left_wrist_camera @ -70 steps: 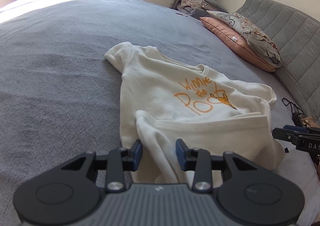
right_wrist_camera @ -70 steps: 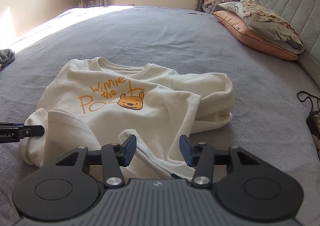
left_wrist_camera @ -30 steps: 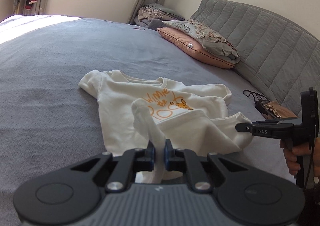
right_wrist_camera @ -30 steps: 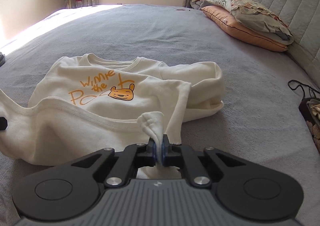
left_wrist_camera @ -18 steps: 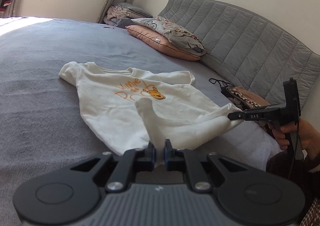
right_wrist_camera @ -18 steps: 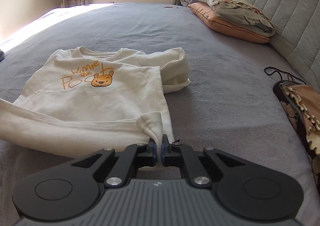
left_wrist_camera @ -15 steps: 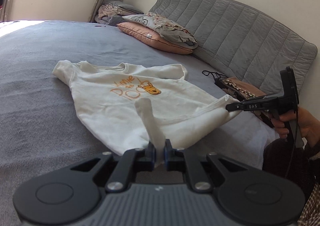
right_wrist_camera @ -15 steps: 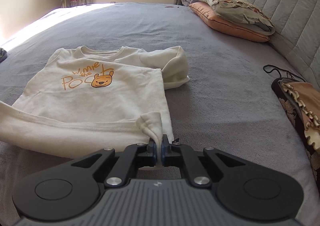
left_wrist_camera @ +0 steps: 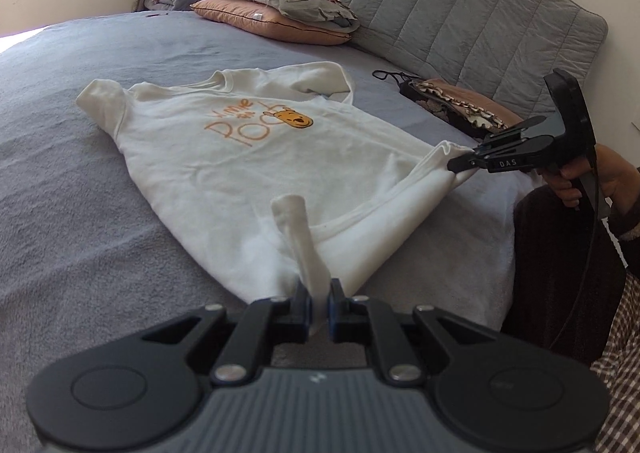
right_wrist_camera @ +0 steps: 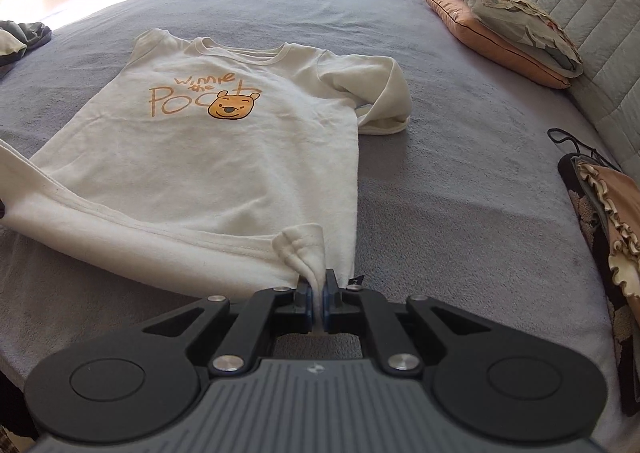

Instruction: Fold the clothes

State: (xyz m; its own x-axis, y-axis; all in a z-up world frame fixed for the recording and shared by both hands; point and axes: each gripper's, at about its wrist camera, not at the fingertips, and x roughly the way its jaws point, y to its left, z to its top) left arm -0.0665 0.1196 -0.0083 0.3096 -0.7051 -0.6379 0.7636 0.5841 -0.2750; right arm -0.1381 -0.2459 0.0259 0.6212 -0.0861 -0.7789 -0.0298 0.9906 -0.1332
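So the cream T-shirt (right_wrist_camera: 224, 157) lay print-up on the grey bed (right_wrist_camera: 460, 189). Left tongs (left_wrist_camera: 318, 303) and right tongs (right_wrist_camera: 316, 299) were each clenched on a hem corner, probably to pull the bottom edge taut and flat for folding.

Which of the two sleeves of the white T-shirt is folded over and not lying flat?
The sleeve on the side toward the pillows: it is doubled over beside the T-shirt. The other sleeve lies spread flat on the bed.
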